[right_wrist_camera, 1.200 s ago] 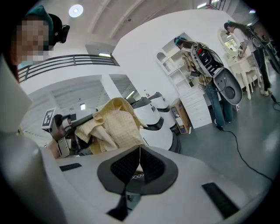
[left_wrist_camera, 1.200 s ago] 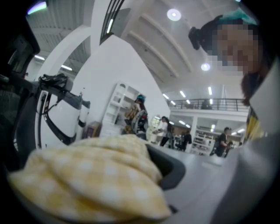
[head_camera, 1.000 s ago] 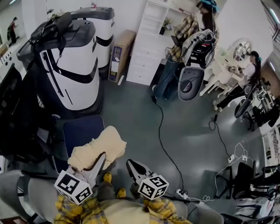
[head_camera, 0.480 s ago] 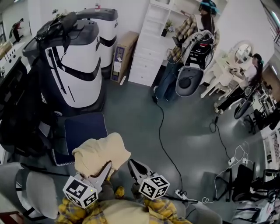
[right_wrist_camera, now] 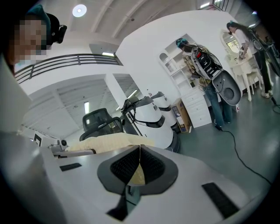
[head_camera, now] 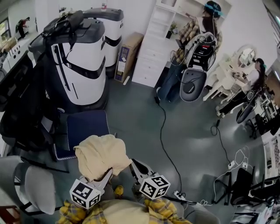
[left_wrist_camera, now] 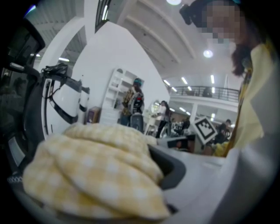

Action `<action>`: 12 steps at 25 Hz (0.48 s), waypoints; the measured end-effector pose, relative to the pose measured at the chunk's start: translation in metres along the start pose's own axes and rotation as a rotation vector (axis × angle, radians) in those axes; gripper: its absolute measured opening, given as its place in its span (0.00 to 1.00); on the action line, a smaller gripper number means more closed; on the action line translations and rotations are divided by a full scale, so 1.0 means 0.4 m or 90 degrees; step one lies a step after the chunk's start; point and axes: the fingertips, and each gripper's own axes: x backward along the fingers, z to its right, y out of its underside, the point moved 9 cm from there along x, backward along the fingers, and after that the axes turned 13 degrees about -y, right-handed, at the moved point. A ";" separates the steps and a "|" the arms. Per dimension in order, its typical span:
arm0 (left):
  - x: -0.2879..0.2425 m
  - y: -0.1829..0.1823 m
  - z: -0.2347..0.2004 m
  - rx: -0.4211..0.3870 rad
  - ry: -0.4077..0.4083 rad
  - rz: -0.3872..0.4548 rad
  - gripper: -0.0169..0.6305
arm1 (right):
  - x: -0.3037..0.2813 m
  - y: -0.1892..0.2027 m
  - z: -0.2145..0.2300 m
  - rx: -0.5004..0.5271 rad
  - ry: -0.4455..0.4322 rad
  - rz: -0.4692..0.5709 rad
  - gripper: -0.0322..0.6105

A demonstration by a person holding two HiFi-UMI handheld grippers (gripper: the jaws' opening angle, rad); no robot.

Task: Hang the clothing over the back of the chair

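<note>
As seen from the head view, the yellow clothing (head_camera: 101,153) is held bunched at the left gripper (head_camera: 107,172), just near of the blue chair seat (head_camera: 86,127), with the right gripper (head_camera: 134,165) just right of it. In the left gripper view, the clothing (left_wrist_camera: 96,175) is pinched between opening jaws. In the right gripper view, the jaws are closed together.

Head view, lower edge: the person's sleeves (head_camera: 70,212), yellow plaid with dark crossing lines, flank a plain pale-tan shirt front (head_camera: 124,215). Left gripper view, upper right: dark head-worn device (left_wrist_camera: 194,11) above long dark hair (left_wrist_camera: 240,57).
</note>
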 end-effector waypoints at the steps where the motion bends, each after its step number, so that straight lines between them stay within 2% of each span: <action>1: 0.001 0.009 0.000 -0.001 -0.004 -0.005 0.11 | 0.001 0.002 -0.001 0.001 0.001 -0.001 0.07; 12: 0.008 0.113 -0.011 0.022 -0.055 -0.086 0.17 | 0.007 0.021 -0.015 0.003 0.007 -0.010 0.07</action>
